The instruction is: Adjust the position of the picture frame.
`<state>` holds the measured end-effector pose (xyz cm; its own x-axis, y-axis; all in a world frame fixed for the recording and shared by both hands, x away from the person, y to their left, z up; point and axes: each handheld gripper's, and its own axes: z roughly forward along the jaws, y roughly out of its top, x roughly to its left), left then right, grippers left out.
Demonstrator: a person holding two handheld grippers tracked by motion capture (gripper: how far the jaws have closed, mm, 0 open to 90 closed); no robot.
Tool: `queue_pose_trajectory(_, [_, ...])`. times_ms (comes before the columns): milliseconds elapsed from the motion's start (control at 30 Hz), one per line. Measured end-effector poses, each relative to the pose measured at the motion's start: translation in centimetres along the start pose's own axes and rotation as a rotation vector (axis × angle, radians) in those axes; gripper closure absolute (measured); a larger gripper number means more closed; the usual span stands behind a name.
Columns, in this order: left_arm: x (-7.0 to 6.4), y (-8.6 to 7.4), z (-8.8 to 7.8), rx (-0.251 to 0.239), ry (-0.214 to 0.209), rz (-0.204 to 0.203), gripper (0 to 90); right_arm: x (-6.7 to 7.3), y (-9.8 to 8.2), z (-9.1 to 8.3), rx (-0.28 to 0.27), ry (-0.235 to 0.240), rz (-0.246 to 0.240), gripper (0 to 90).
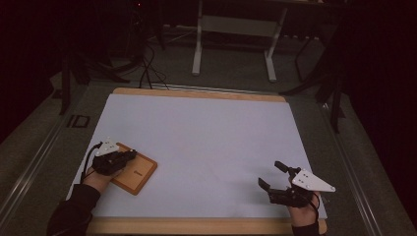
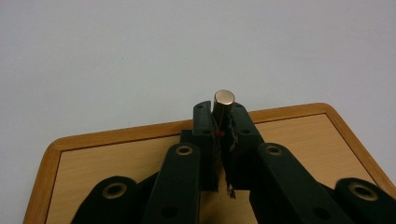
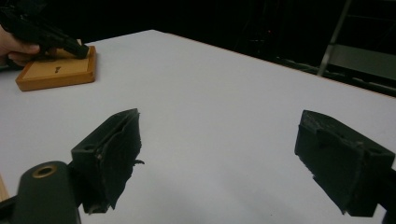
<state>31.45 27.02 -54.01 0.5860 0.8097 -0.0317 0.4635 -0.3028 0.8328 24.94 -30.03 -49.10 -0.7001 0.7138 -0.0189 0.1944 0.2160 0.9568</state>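
pinching metal cylinder [image 2: 224,103] between closed jaws

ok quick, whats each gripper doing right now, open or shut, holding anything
Left gripper: shut on a small metal cylinder, over the wooden tray.
Right gripper: open, holding nothing, above the white table.

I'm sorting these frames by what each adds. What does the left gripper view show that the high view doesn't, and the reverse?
Left gripper view: a small metal cylinder pinched between the left gripper's fingers, too small to make out from above.

High view: the right gripper, open over the white table, plus the floor and a white stand beyond.

Both: the wooden tray under the left gripper, on the white table.
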Motion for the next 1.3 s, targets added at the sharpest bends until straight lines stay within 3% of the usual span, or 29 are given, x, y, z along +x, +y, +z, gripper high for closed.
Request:
queue_pose_trajectory(333, [-0.3, 0.1, -0.1, 0.006, -0.02, 0.017, 85.0, -0.2, 0.0, -0.1, -0.006, 0.01, 0.013, 14.7])
queue_pose_trajectory(733, [-0.6, 0.8, -1.2, -0.042, -0.03, 0.01, 85.0, -0.2, 0.1, -0.3, -0.016, 0.015, 0.016, 14.7])
queue_pose_trajectory(900, [-0.9, 1.6, -1.8, -0.068, -0.057, 0.0, 85.1, -0.3, 0.0, -0.3, -0.012, 0.018, 0.019, 14.7])
queue_pose_trajectory(1033, [-1.5, 2.4, -2.1, -0.079, -0.063, 0.026, 85.2, -0.2, 0.1, -0.3, -0.012, 0.018, 0.018, 14.7])
queue_pose_trajectory(1300, [-2.8, 4.4, -2.2, -0.111, -0.115, 0.046, 85.2, -0.3, 0.1, -0.4, -0.012, 0.018, 0.021, 14.7])
